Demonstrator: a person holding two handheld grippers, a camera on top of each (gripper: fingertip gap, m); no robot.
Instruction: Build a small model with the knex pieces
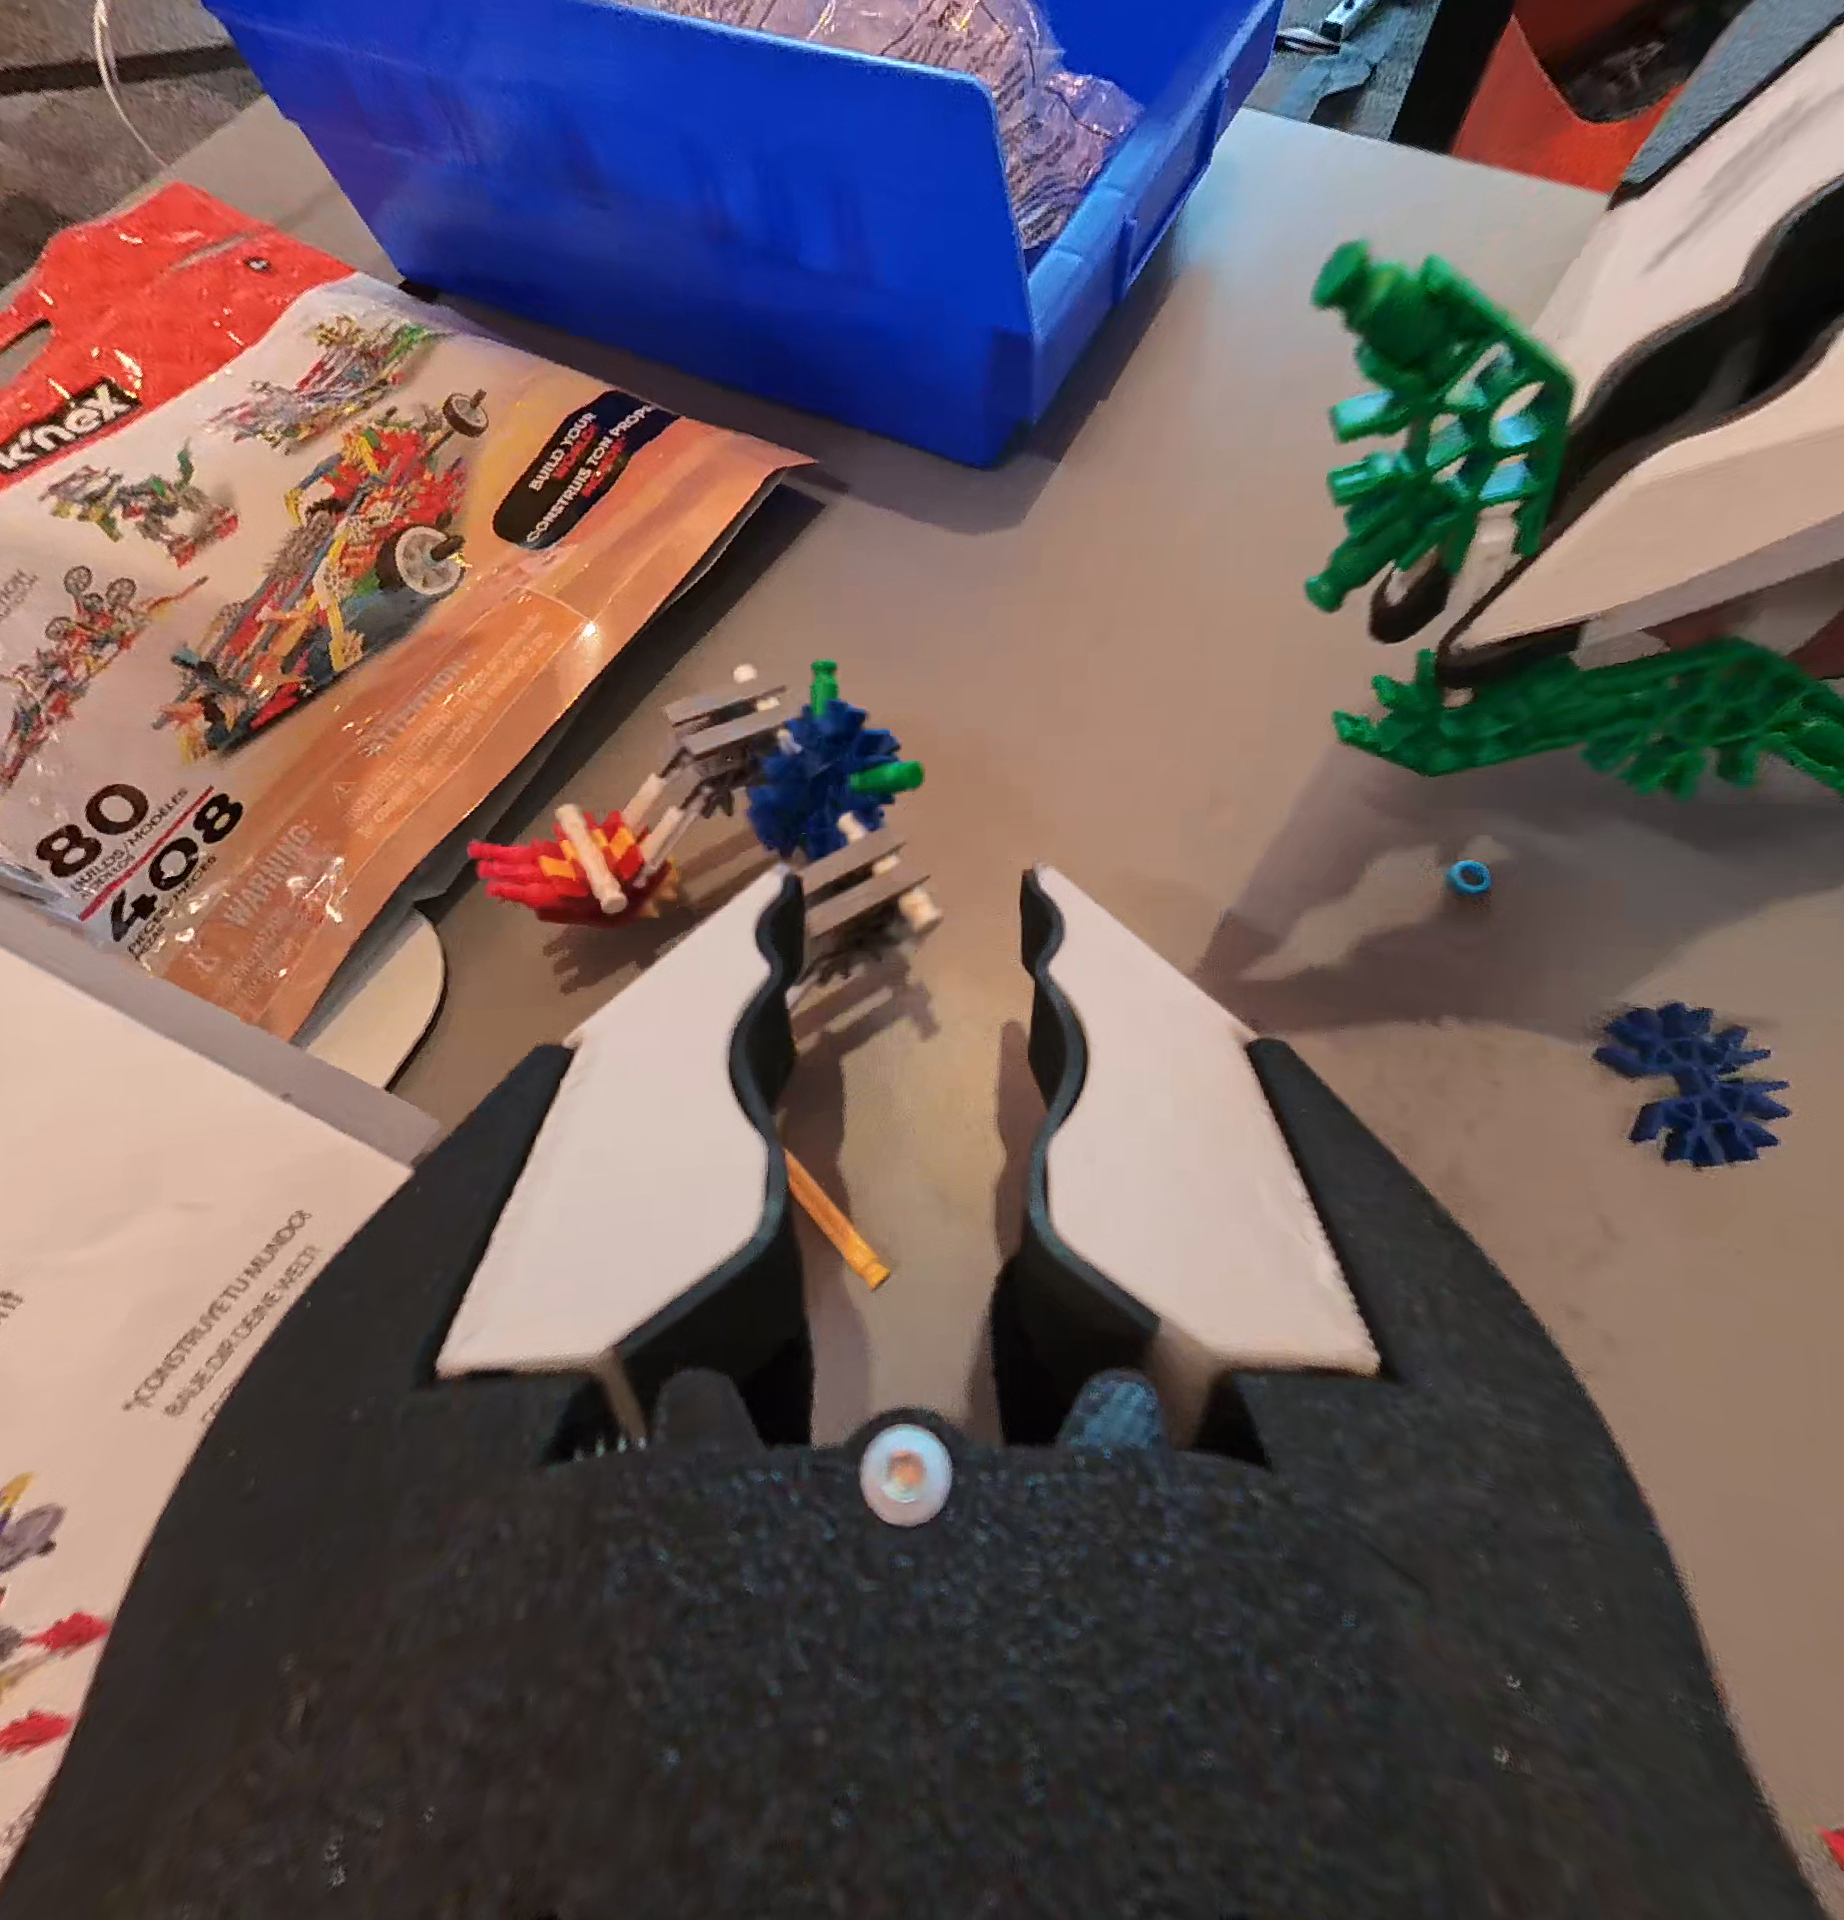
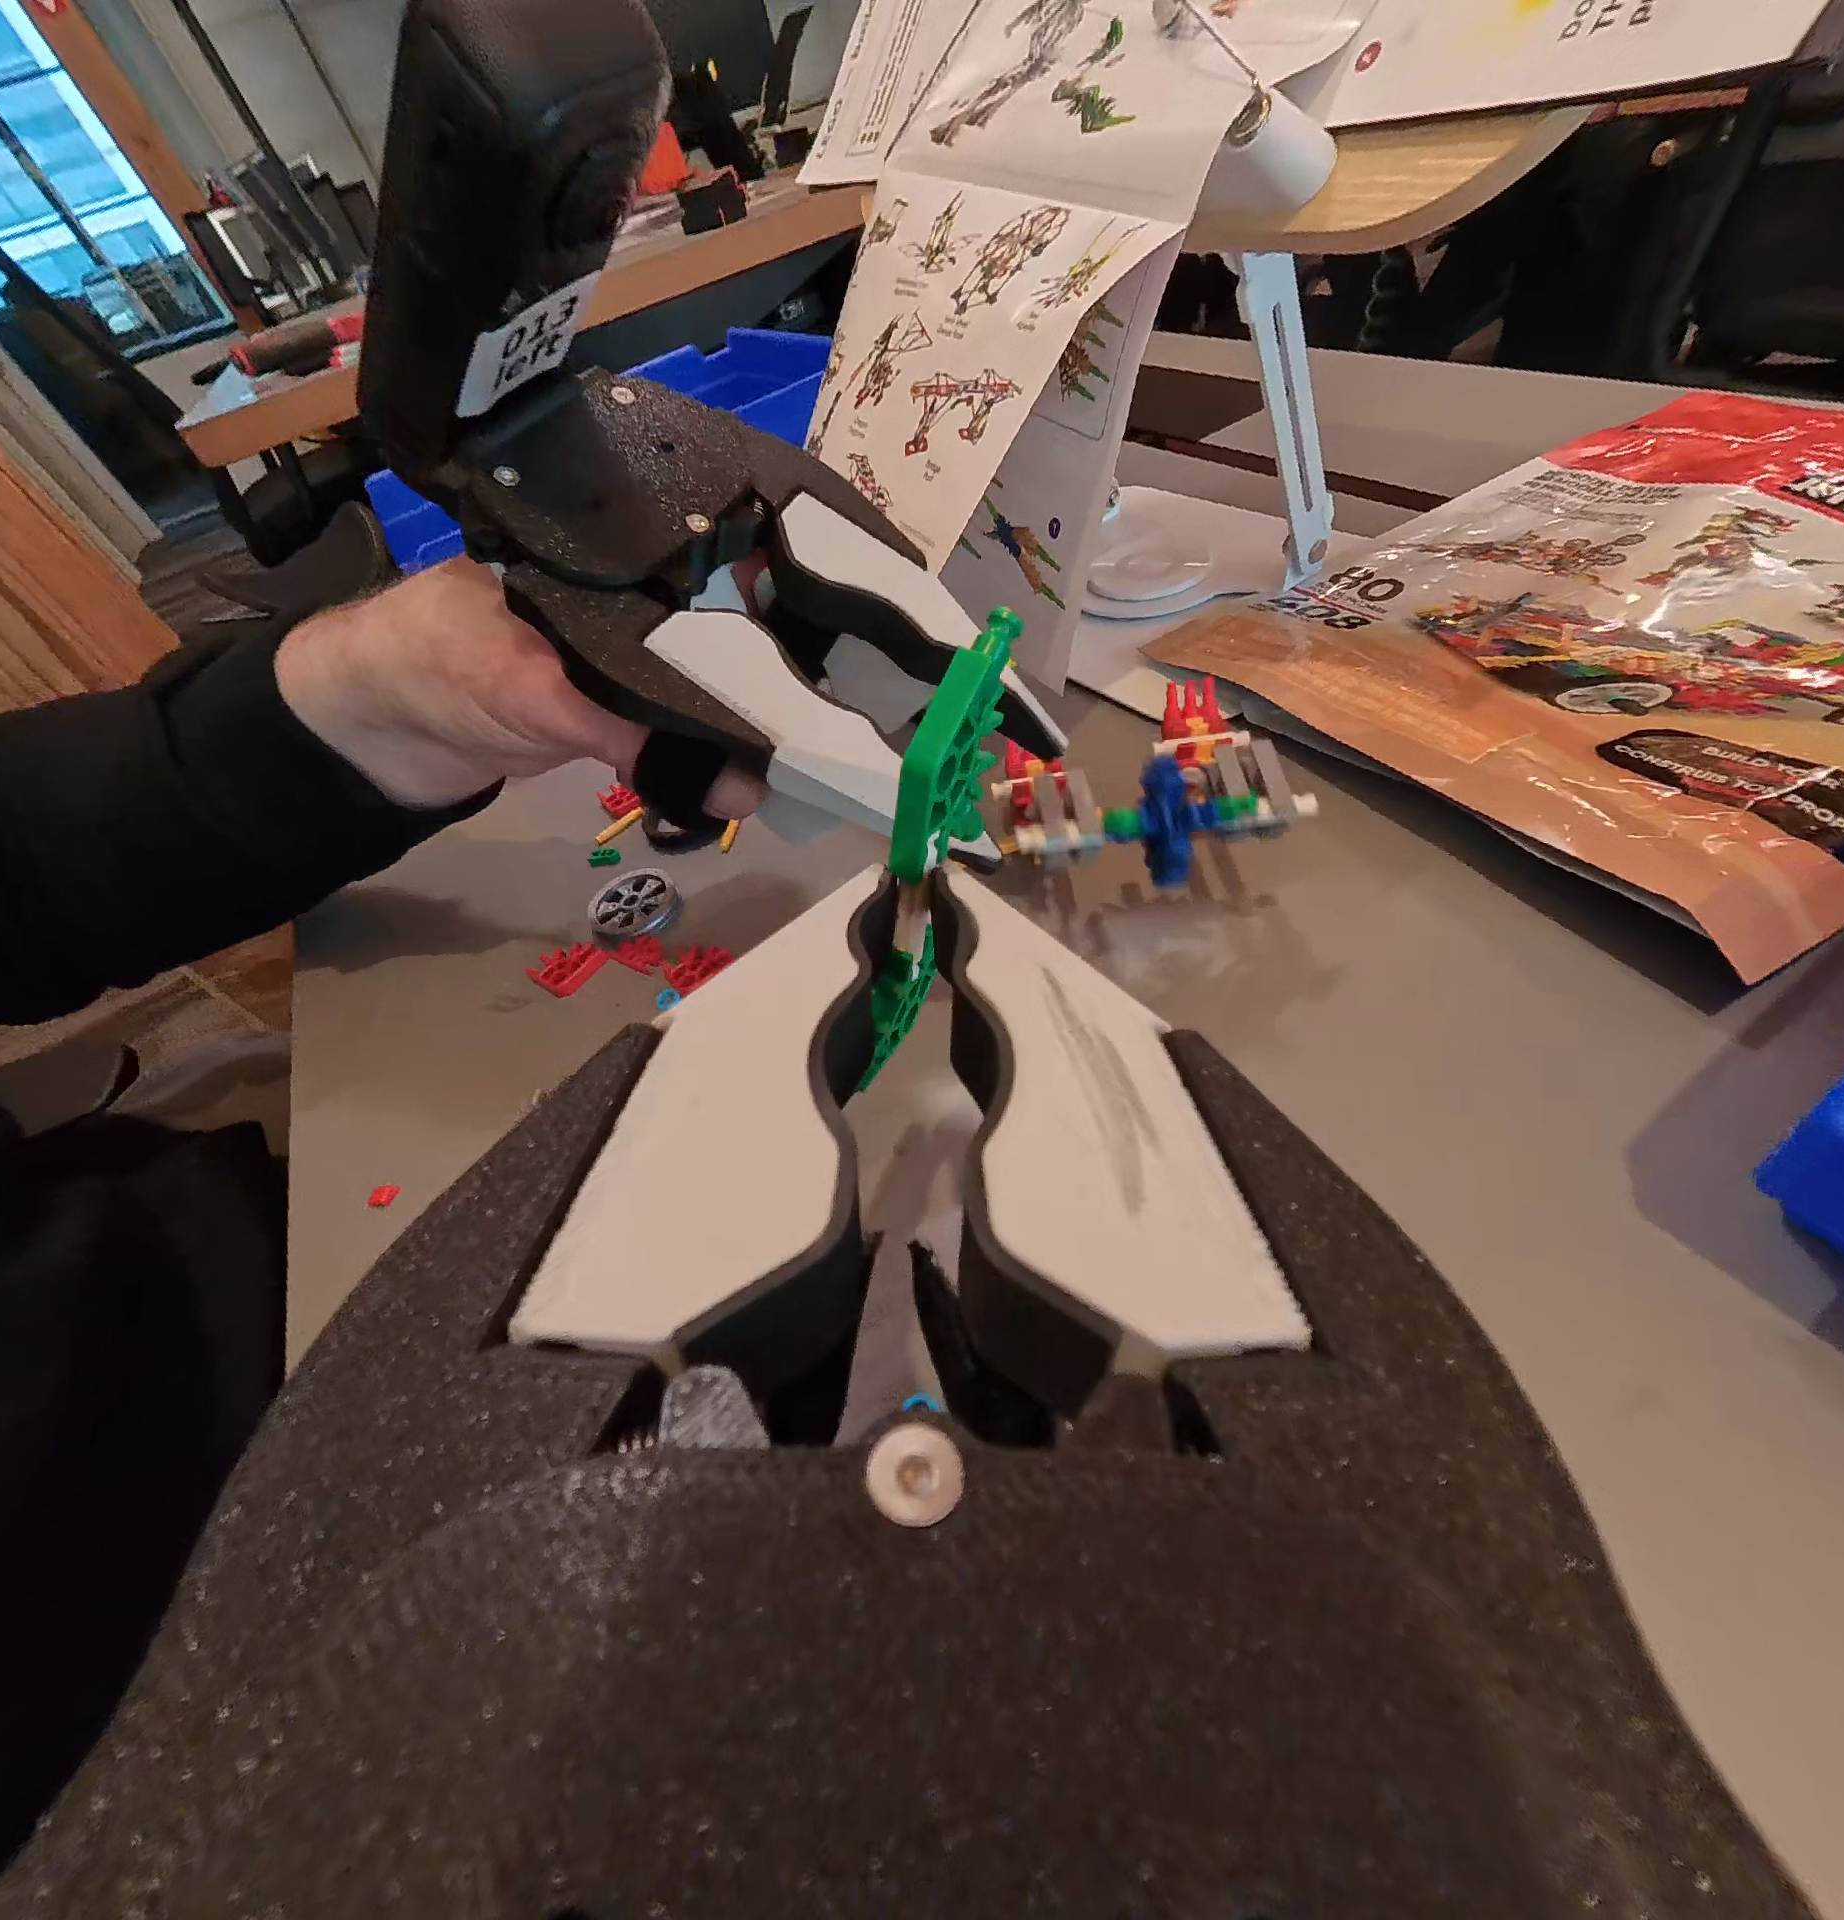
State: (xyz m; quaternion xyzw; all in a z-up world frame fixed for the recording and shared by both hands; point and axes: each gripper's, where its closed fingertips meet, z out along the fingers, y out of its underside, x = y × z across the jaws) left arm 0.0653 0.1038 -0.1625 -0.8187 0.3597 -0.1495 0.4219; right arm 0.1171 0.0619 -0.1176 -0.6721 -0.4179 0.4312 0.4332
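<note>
The right tool [image 2: 913,883] pinched a green panel [image 2: 949,748] above the table [image 2: 1417,1039]; light, stiff, best gripped by its rim. The left tool [image 1: 907,894] gaped empty, the model [image 1: 783,790] at its 11 o'clock.

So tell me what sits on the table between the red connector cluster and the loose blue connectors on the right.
In the left wrist view, a small assembly of grey, white and blue pieces, then the left gripper's open fingertips, then bare table.
</note>
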